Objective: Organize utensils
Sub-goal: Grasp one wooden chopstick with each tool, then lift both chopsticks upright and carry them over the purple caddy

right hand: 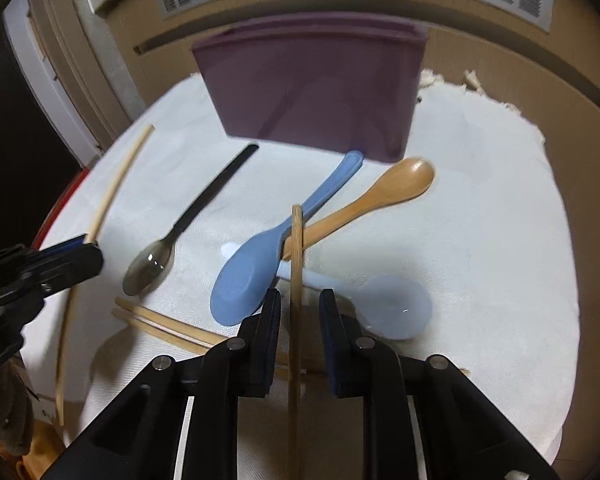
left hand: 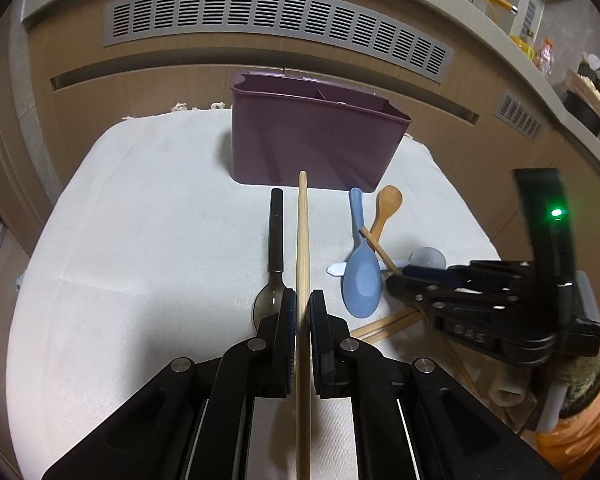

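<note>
My left gripper (left hand: 302, 304) is shut on a wooden chopstick (left hand: 302, 232) that points toward the purple utensil caddy (left hand: 316, 140). My right gripper (right hand: 300, 308) stands open around another wooden chopstick (right hand: 296, 264), which sits between its pads without touching them. On the white cloth lie a black-handled spoon (right hand: 188, 224), a blue spoon (right hand: 260, 264), a wooden spoon (right hand: 380, 192), a pale white spoon (right hand: 384, 304) and a pair of chopsticks (right hand: 164, 324). The caddy (right hand: 320, 92) stands at the back.
The white cloth (left hand: 148, 240) covers a rounded table in front of a wooden cabinet with a vent grille (left hand: 276, 20). My right gripper shows at the right of the left wrist view (left hand: 480, 292); my left gripper shows at the left of the right wrist view (right hand: 40, 276).
</note>
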`<state>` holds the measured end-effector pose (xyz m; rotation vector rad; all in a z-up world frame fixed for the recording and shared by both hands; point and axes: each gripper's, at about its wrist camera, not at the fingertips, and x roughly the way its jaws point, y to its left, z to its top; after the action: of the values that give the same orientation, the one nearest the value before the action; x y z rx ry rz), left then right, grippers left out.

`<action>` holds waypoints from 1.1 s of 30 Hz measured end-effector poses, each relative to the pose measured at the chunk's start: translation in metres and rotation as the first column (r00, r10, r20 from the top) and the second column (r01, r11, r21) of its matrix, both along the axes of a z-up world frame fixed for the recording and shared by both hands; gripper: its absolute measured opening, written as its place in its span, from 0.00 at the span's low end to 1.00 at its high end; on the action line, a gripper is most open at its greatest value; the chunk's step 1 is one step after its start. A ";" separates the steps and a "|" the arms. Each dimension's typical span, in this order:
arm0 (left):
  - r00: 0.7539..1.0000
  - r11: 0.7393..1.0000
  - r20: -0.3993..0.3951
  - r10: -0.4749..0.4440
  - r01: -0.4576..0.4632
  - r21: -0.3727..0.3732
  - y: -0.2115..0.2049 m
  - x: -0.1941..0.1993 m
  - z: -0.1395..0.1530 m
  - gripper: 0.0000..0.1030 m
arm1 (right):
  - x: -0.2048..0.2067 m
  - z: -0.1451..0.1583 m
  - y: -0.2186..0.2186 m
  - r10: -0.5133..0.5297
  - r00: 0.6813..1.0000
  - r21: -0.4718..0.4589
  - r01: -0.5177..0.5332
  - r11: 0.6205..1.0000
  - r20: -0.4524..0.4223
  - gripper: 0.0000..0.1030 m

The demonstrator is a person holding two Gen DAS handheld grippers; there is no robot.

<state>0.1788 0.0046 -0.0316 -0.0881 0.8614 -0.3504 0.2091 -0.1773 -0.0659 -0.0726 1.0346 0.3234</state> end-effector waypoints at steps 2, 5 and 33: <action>1.000 1.000 -0.007 -0.001 0.001 -0.013 0.002 0.000 -0.003 0.07 | 0.000 -0.003 0.004 -0.011 1.000 -0.036 0.011 0.999 0.003 0.11; 1.000 1.000 -0.011 -0.002 0.001 -0.031 0.005 -0.001 -0.003 0.07 | -0.001 -0.001 0.004 -0.017 1.000 -0.034 0.017 0.999 -0.010 0.06; 0.730 0.977 0.683 0.021 0.131 -0.170 -0.002 0.057 0.238 0.07 | 0.008 0.290 -0.022 -0.154 0.681 0.274 -0.070 0.959 0.716 0.06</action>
<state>0.2353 0.0024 0.2067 -0.1165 0.0820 -0.4881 0.2166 -0.1991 0.2239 0.0791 0.1688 0.3527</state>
